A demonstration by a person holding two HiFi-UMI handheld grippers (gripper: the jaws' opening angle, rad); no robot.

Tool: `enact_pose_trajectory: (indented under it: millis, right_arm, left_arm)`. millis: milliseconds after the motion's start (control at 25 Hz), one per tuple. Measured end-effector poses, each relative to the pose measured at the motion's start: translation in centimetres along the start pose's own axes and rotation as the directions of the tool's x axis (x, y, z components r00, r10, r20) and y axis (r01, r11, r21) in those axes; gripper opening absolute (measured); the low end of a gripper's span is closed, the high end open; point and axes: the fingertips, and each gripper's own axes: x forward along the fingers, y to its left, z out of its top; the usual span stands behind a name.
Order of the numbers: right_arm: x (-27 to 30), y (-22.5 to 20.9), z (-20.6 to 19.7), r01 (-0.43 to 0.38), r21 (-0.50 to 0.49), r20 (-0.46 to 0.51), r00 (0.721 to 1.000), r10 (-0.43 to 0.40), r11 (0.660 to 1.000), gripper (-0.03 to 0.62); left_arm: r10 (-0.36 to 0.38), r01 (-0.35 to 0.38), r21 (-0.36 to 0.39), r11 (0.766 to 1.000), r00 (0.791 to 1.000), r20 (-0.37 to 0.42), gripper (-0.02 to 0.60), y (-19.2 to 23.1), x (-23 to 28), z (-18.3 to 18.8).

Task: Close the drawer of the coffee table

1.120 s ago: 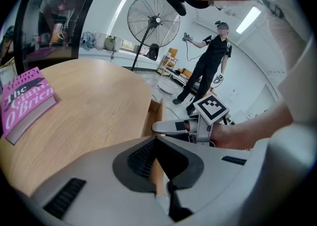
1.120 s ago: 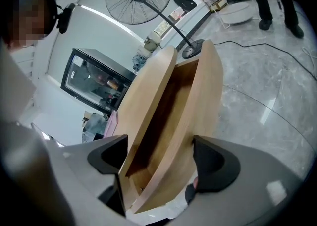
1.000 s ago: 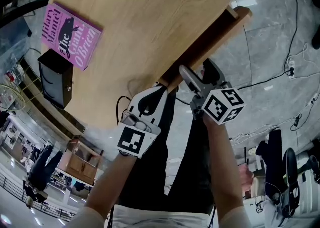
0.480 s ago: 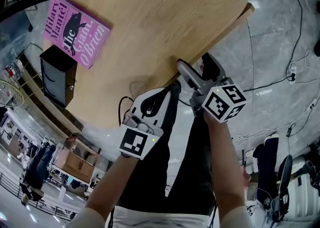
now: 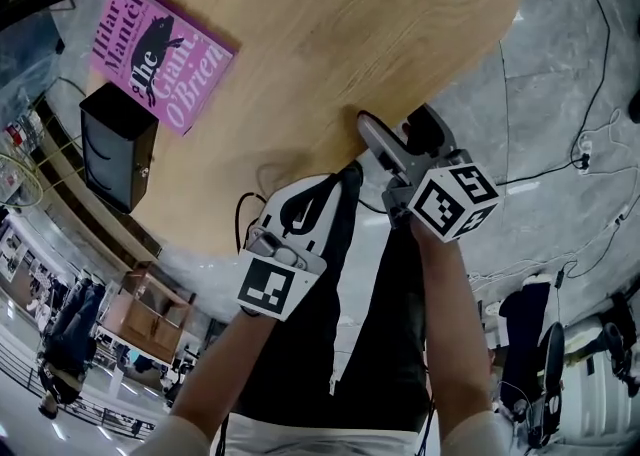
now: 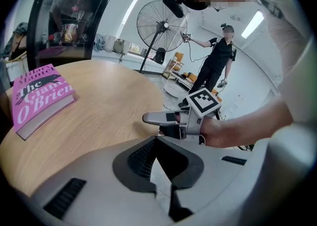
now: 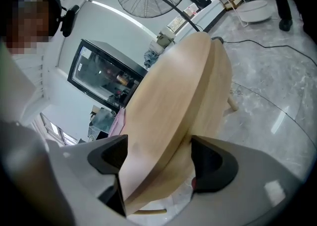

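Observation:
The round wooden coffee table (image 5: pixel 330 34) fills the top of the head view, and no drawer sticks out past its rim. My right gripper (image 5: pixel 395 129) is open and astride the near edge, one finger over the top and one below. In the right gripper view the tabletop (image 7: pixel 173 101) runs between the pads of that gripper (image 7: pixel 158 163), with a wooden band (image 7: pixel 210 96) flush under it. My left gripper (image 5: pixel 345 172) hangs just off the edge, shut on nothing. The left gripper view has its own jaws (image 6: pixel 166 165) low in the frame and the right gripper (image 6: pixel 161 125) at the table (image 6: pixel 99 111).
A pink book (image 5: pixel 160 54) (image 6: pixel 39 98) lies on the far left of the top. A black box (image 5: pixel 115 149) stands on the floor beside the table. Cables (image 5: pixel 590 124) trail over the marble floor at right. A standing fan (image 6: pixel 161 24) and a person (image 6: pixel 215 61) are beyond.
The drawer that jutted out past the table's right edge has slid in under the top. My right gripper moved forward with it along the edge; the left stayed put.

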Motion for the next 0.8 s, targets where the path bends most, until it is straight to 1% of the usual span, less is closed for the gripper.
enact_pose_trajectory:
  millis: [200,360,640,800]
  right_arm:
    - [0.9,0.5,0.2,-0.023,-0.008,0.006,1.0,0.023,1.0,0.41]
    - [1.5,0.5,0.3,-0.023,-0.033,0.01,1.0,0.023,0.999,0.383]
    - [2.0,0.4,0.6,-0.02,-0.031,0.041,0.999,0.021,0.999,0.367]
    - [2.0,0.2,0.5,-0.018,-0.073,0.016,1.0,0.019,0.997,0.359]
  left_arm:
    - [0.003,-0.003,-0.003,1.0,1.0,-0.001,0.007,0.5,-0.2,-0.1]
    - [0.008,-0.008,-0.002,1.0,1.0,-0.002,0.008,1.2,-0.3,-0.2]
    - [0.017,-0.017,-0.008,1.0,1.0,0.0,0.008,1.9,-0.5,-0.2]
    - [0.026,-0.026,-0.01,1.0,1.0,0.008,0.008,2.2,-0.9,-0.1]
